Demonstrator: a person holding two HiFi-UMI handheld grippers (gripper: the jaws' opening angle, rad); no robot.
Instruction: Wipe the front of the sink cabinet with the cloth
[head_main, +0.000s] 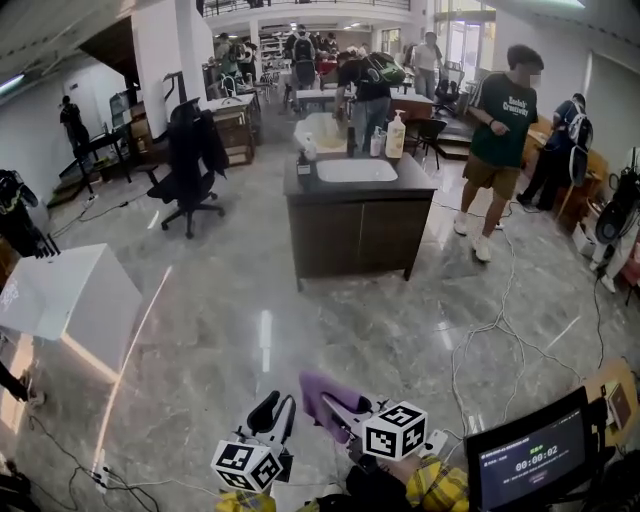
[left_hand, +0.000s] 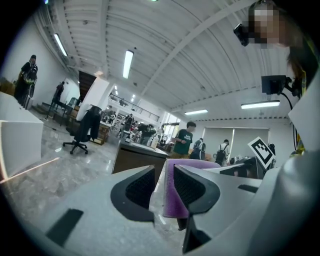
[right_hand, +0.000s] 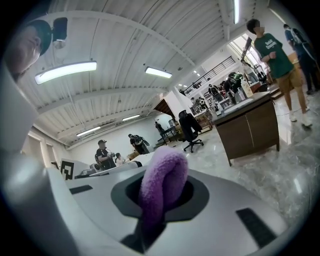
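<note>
The dark brown sink cabinet (head_main: 358, 232) with a white basin (head_main: 356, 170) stands well ahead of me on the grey marble floor; it also shows far off as the cabinet (left_hand: 134, 159) and the cabinet (right_hand: 249, 125). At the head view's bottom edge my right gripper (head_main: 338, 408) is shut on a folded purple cloth (head_main: 318, 392), and that cloth (right_hand: 162, 184) bulges up between its jaws. Just left of it my left gripper (head_main: 275, 408) is open and holds nothing. In the left gripper view the cloth (left_hand: 169, 197) shows past the narrow gap of the left gripper (left_hand: 161, 172).
A person in a green shirt (head_main: 502, 140) stands right of the cabinet. A black office chair (head_main: 190, 165) is at the back left and a white box (head_main: 72, 296) at the near left. Cables (head_main: 500, 322) trail across the floor; a screen (head_main: 528, 462) sits bottom right.
</note>
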